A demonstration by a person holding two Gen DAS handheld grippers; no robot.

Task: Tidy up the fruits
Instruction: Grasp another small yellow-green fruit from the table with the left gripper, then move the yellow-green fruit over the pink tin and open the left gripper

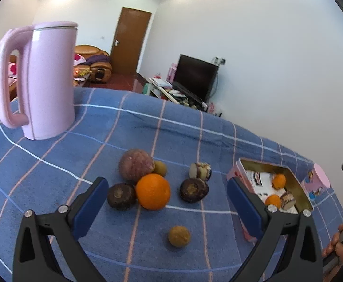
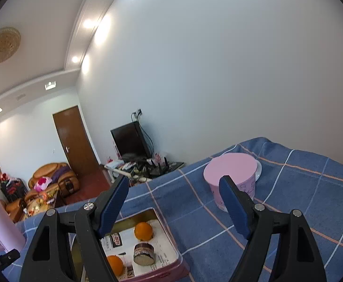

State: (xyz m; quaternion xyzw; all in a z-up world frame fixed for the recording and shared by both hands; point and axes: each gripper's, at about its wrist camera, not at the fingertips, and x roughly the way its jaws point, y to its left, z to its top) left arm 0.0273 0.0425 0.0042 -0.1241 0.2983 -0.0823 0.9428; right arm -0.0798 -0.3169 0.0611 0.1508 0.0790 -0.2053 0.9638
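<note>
Loose fruit lies on the blue checked cloth in the left wrist view: a large orange [image 1: 153, 191], a big purple-brown fruit [image 1: 135, 168], two dark round fruits [image 1: 121, 196] [image 1: 194, 189], a cut piece [image 1: 200, 171], a small green-brown fruit [image 1: 160, 168] and a small brown one [image 1: 179, 236]. My left gripper [image 1: 167, 205] is open above them, empty. A pink tin [image 1: 299, 188] at the right holds two small oranges and a cut piece. In the right wrist view my right gripper [image 2: 175, 208] is open and empty above the tin [image 2: 169, 232].
A tall pink kettle [image 1: 45, 80] stands at the back left of the table. A pink round container [image 2: 232, 176] on a white saucer stands behind the tin. The table's far edge drops to a room with sofa, door and TV.
</note>
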